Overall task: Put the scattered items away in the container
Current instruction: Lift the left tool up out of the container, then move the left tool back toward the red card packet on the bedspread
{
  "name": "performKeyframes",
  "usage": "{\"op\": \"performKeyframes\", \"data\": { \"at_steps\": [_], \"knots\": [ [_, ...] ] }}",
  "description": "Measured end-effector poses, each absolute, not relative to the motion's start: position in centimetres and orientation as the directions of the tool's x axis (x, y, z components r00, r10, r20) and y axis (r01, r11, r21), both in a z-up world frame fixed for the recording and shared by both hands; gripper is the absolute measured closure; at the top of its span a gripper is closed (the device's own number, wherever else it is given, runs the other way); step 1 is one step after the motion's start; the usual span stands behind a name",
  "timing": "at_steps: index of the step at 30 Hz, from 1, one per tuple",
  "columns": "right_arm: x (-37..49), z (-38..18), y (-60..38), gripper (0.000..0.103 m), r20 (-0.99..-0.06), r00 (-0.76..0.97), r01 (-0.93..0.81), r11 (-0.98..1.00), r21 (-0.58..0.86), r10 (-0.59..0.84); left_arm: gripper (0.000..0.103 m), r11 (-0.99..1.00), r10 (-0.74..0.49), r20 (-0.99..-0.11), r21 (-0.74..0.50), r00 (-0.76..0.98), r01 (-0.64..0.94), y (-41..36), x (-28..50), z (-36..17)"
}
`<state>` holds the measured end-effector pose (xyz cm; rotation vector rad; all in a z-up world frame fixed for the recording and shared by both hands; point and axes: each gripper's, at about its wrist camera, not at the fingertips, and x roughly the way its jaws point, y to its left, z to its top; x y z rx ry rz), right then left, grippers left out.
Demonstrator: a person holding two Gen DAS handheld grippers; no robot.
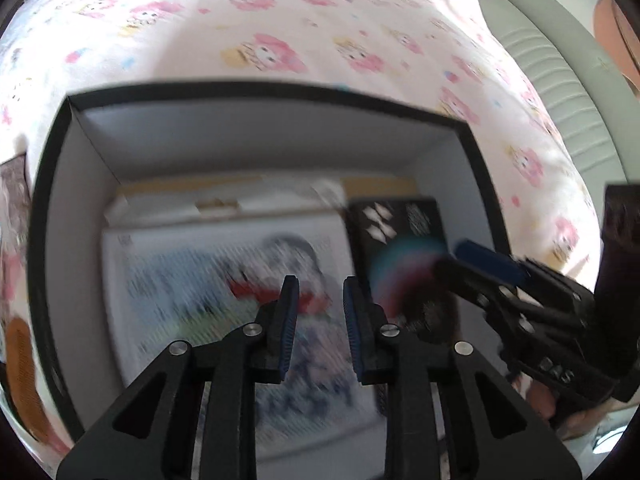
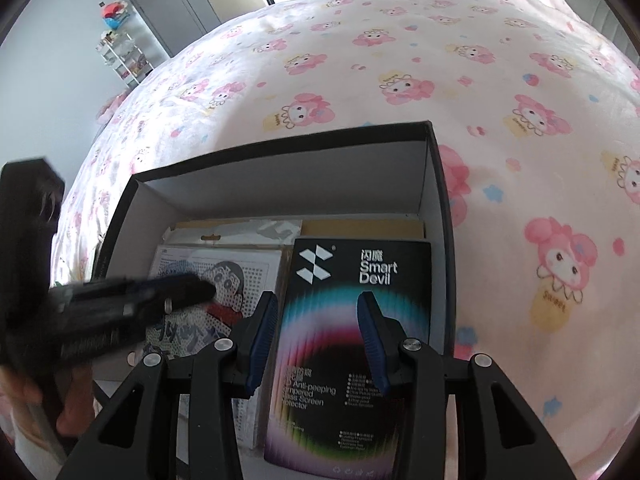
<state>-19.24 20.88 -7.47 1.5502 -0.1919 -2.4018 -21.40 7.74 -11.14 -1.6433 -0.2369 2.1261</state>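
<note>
Black-rimmed box (image 2: 436, 184) on pink-patterned bedsheet (image 2: 500, 80) holds cartoon bead kit (image 2: 224, 280) beside black screen-protector package (image 2: 360, 280). Right gripper (image 2: 318, 336): fingers parted, above package, gripping nothing. Left gripper (image 1: 318, 320): narrow gap, empty, above kit. Right view alone shows package lettering; left view blurred. Bare sheet beyond box walls.

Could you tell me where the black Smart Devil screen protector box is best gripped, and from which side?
Grip the black Smart Devil box across its two long edges, from above. It is slim, and the right gripper's fingers already straddle its width.
</note>
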Motion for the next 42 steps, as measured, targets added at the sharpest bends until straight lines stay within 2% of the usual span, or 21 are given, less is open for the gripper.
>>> {"op": "performKeyframes", "data": {
  "at_steps": [2, 6, 11, 20, 30, 42],
  "knots": [
    [-18.5, -7.5, 20.6, 0.065, -0.871, -0.393, 0.166, -0.954, 0.248, -0.295, 0.08, -0.886, 0.449, -0.867, -0.403, -0.216, -0.228, 7.6, -19.9, -10.8],
    [-16.2, -7.6, 20.0, 0.065, -0.873, -0.422, 0.151, -0.969, 0.197, -0.243, 0.072, -0.895, 0.436, -0.858, -0.381, -0.271, -0.233, 7.1, -17.1, -9.6],
    [-12.8, -5.9, 19.4, 0.065, -0.851, -0.461, 0.133, -0.968, 0.213, -0.251, 0.065, -0.882, 0.46, -0.826, -0.384, -0.325, -0.271, 6.5, -13.5, -7.0],
    [-6.7, -1.8, 17.7, 0.063, -0.802, -0.535, 0.141, -0.964, 0.225, -0.266, 0.065, -0.866, 0.485, -0.788, -0.373, -0.378, -0.333, 5.4, -8.2, -3.0],
    [-3.3, -1.0, 15.2, 0.064, -0.802, -0.53, 0.191, -0.96, 0.204, -0.276, 0.066, -0.859, 0.504, -0.772, -0.403, -0.387, -0.316, 2.9, -5.0, -2.6],
    [-2.2, 0.9, 10.9, 0.064, -0.763, -0.524, 0.316, -0.918, 0.238, -0.378, 0.065, -0.909, 0.416, -0.774, -0.353, -0.477, -0.221, -2.6, -3.4, -0.4]
  ]
}}
